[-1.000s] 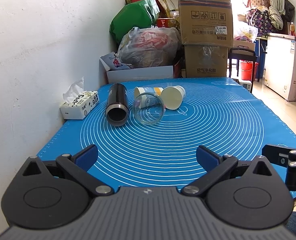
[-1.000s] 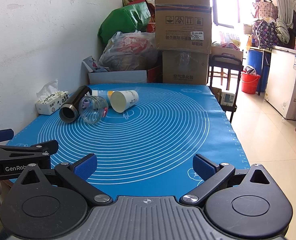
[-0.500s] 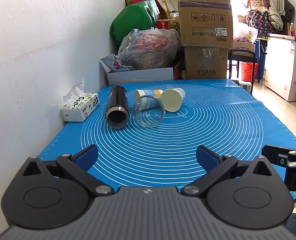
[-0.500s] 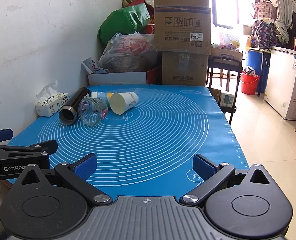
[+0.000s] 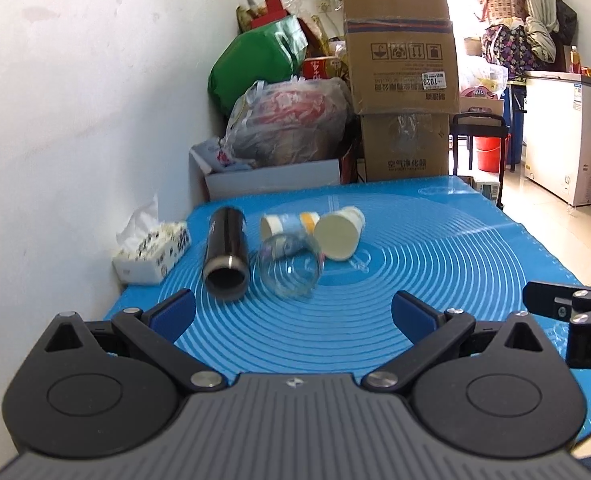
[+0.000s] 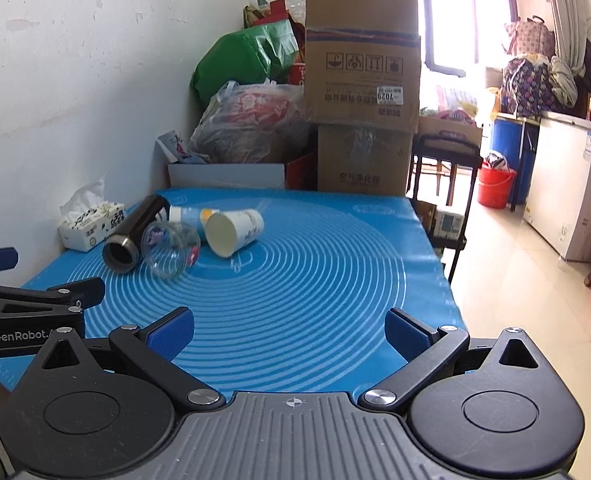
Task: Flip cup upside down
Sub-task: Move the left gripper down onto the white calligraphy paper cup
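Cups, four, all lying on their sides in a cluster at the far left of the blue mat (image 5: 435,280) on the table: black steel tumbler (image 5: 226,259), clear glass cup (image 5: 290,267) touching its right side, blue-and-orange paper cup (image 5: 289,225) behind the glass, cream paper cup (image 5: 338,233) rightmost (mouths of tumbler, glass and cream cup face the cameras). Tissue box (image 5: 151,254) just beside the tumbler, against the wall. Left hand-held gripper (image 5: 293,314): fingers spread apart, empty, near the glass cup. Right hand-held gripper (image 6: 289,326): fingers likewise apart, empty, well apart from the cups.
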The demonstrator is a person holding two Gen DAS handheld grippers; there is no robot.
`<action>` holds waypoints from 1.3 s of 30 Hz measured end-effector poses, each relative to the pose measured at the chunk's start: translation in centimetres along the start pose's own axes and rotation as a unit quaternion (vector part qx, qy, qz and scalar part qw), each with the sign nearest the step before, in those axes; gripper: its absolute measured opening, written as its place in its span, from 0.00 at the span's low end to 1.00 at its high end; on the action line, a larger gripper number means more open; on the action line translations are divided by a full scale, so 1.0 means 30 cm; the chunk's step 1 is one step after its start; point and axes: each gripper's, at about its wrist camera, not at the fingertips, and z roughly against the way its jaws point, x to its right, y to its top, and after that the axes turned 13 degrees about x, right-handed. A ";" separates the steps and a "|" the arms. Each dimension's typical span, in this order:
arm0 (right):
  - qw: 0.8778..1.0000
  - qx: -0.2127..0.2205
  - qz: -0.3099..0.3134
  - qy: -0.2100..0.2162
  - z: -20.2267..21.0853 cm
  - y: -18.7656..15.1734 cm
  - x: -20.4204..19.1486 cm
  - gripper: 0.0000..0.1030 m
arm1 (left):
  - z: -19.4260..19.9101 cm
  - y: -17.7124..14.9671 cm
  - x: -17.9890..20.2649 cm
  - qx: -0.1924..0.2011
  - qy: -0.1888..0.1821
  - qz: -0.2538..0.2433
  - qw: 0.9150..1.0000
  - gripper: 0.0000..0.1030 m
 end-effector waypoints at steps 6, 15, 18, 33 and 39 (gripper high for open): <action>1.000 0.008 -0.009 -0.006 -0.084 0.075 0.056 1.00 | -0.123 0.066 0.014 0.015 -0.009 -0.006 1.000 1.00; 0.999 -0.011 -0.031 -0.022 -0.261 0.127 0.169 1.00 | -0.414 0.111 0.107 0.016 -0.030 -0.069 0.997 1.00; 0.999 -0.021 -0.036 -0.028 -0.320 0.115 0.199 1.00 | -0.532 0.110 0.132 -0.008 -0.040 -0.079 0.996 1.00; 0.996 -0.058 -0.068 -0.030 -0.513 0.001 0.284 1.00 | -0.954 -0.016 0.198 -0.120 -0.071 -0.089 0.986 0.99; 0.995 -0.067 -0.064 -0.030 -0.539 -0.024 0.283 1.00 | -1.001 -0.049 0.198 -0.157 -0.080 -0.083 0.981 0.71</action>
